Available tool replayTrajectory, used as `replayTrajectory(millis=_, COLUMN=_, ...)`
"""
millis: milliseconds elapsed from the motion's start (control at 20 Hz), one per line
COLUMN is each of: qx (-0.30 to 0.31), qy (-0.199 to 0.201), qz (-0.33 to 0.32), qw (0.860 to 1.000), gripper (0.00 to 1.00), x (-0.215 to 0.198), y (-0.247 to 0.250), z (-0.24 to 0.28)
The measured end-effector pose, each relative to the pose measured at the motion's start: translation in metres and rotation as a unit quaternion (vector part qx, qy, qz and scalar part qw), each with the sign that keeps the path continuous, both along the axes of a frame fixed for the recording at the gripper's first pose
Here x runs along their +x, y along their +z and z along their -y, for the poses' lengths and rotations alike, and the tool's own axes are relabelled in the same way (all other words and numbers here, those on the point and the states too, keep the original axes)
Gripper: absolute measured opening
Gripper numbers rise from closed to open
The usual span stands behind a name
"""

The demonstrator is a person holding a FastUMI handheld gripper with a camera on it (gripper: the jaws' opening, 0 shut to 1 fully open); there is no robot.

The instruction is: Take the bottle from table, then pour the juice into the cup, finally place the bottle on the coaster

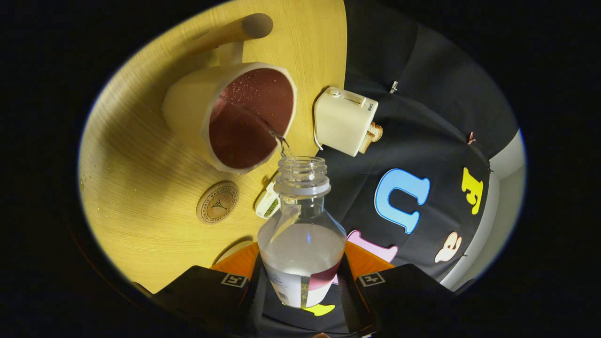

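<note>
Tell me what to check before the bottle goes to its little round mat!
1. Grip: both fingers of the gripper press the bottle from either side. Ok.
2. Pour aim: a thin stream runs from the bottle's open mouth into the cup. Ok.
3. Pouring finished: liquid is in the bottle and flowing. Not ok.
4. Coaster: lies bare on the table next to the cup. Ok.
5. Spills: a few droplets sit on the table by its far edge. Not ok.
6. Cup fullness: level inside is hard to read. Cannot tell.
</note>
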State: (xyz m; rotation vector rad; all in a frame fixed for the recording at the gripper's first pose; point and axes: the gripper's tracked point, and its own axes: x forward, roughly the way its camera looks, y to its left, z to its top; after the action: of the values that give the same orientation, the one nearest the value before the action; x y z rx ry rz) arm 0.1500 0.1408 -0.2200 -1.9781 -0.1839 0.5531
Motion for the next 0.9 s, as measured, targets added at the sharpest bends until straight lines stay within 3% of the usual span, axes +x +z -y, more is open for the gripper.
replayTrajectory(millis=900, qx=-0.074, qy=0.067, qz=0.029, qw=0.995, gripper=0.70, x=-0.003, y=0.008, z=-0.014)
